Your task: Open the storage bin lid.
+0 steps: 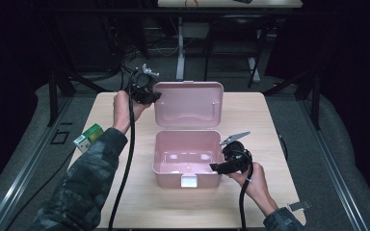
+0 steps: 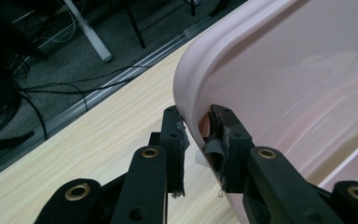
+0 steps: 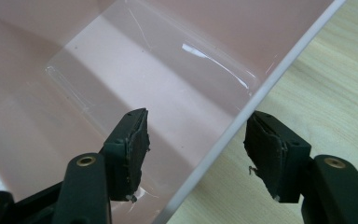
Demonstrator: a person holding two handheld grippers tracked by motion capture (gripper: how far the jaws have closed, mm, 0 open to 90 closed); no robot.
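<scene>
A pink plastic box stands open in the middle of the table, its lid raised upright at the back. My left gripper is at the lid's upper left corner. In the left gripper view its jaws pinch the lid's rounded rim between the pads. My right gripper is at the box's front right corner. In the right gripper view it stands open astride the box's wall, one jaw inside, one outside, neither pad touching. The box's inside holds nothing that I can see.
A small green and white carton lies at the table's left edge. A small grey piece sits near the front right corner. The wooden table has bare room around the box. Desk legs and cables stand behind on the floor.
</scene>
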